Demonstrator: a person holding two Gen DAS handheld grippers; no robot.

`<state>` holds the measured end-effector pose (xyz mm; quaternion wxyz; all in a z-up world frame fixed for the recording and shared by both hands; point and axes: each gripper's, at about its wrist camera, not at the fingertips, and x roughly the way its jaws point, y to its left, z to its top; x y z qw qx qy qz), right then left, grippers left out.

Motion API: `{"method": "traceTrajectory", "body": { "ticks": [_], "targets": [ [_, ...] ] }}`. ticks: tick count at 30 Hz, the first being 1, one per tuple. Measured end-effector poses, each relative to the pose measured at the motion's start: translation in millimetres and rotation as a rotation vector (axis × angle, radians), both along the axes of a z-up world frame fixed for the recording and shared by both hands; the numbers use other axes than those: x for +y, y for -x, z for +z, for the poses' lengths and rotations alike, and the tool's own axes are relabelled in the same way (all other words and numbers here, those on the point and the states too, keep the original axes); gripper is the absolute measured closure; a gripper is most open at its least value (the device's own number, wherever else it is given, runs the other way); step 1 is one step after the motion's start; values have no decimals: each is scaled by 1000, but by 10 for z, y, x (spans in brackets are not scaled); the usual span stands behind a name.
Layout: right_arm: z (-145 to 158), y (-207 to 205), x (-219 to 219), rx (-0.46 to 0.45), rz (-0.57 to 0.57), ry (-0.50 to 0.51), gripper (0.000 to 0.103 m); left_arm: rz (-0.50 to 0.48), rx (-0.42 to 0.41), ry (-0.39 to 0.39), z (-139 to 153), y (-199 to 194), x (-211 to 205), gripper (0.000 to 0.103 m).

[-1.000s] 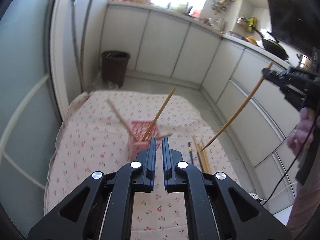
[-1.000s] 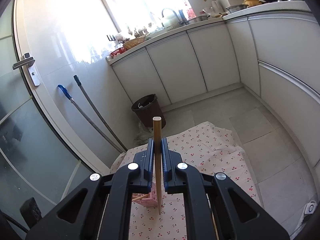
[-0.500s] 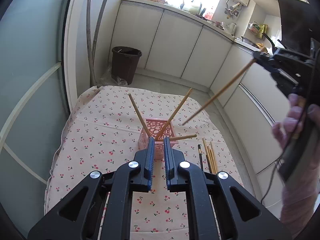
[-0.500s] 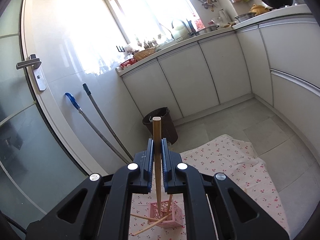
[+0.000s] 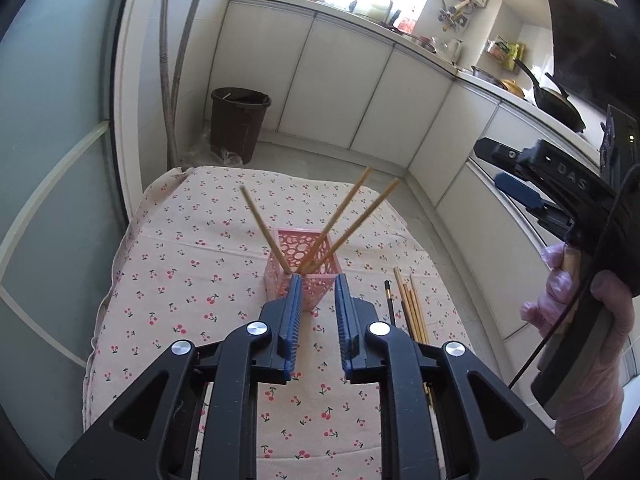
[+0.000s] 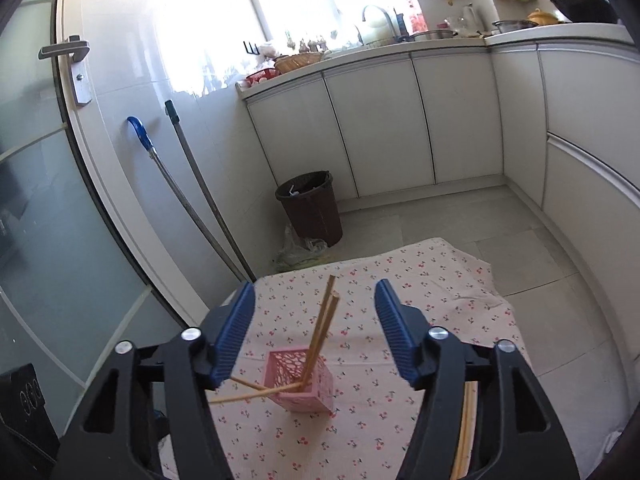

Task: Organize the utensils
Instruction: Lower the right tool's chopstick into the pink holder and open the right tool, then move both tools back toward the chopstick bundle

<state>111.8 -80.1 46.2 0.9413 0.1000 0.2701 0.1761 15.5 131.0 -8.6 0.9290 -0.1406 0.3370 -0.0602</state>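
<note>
Now the right hand-held gripper (image 6: pixel 316 332) stands spread and empty, jaws just opened, its chopstick (image 5: pixel 362 222) leaning in the pink basket (image 5: pixel 304 276). Left hand-held gripper (image 5: pixel 318 320), slightly parted, has been opening, empty. Leaning sticks could topple the seemingly light basket; loose chopsticks (image 5: pixel 412 308) wait beside it on the worktop (image 5: pixel 180 280).

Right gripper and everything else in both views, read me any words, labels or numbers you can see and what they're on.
"DAS": raised letters on the black body of the right gripper, left wrist view.
Packets on the counter: print too small to read.
Black box at left edge, right wrist view: pale marks, unreadable.
</note>
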Motion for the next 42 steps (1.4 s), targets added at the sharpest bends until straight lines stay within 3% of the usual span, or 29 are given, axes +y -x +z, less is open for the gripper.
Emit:
{"method": "traceTrajectory", "body": {
  "ticks": [3, 6, 12, 18, 20, 24, 31, 35, 38, 42],
  "targets": [
    [-39, 122, -130, -11, -32, 112, 16, -26, 23, -18, -54, -20, -129, 75],
    [-97, 238, -274, -49, -78, 253, 9, -59, 57, -46, -145, -61, -289, 62],
    [-323, 355, -640, -51, -190, 487, 7, -135, 138, -140, -402, -164, -725, 41],
    [-455, 271, -1106, 35, -260, 539, 7, -256, 324, -211, -930, -405, -1233, 30],
    [-476, 243, -1317, 71, -298, 506, 7, -298, 406, -238, -1129, -513, -1402, 28],
    [-499, 129, -1819, 188, -375, 317, 7, -321, 514, -246, -1391, -813, -1691, 27],
    [-703, 9, -2482, 362, -464, -23, 7, -250, 550, -233, -1408, -1677, -1951, 27],
    [-813, -52, -2603, 423, -467, -117, 7, -211, 546, -234, -1415, -2165, -2082, 28],
    [-856, -84, -2628, 435, -476, -129, 7, -186, 541, -275, -1487, -2421, -2202, 30],
    [-909, -124, -2632, 449, -478, -158, 7, -178, 540, -327, -1602, -2672, -2348, 41]
  ]
}}
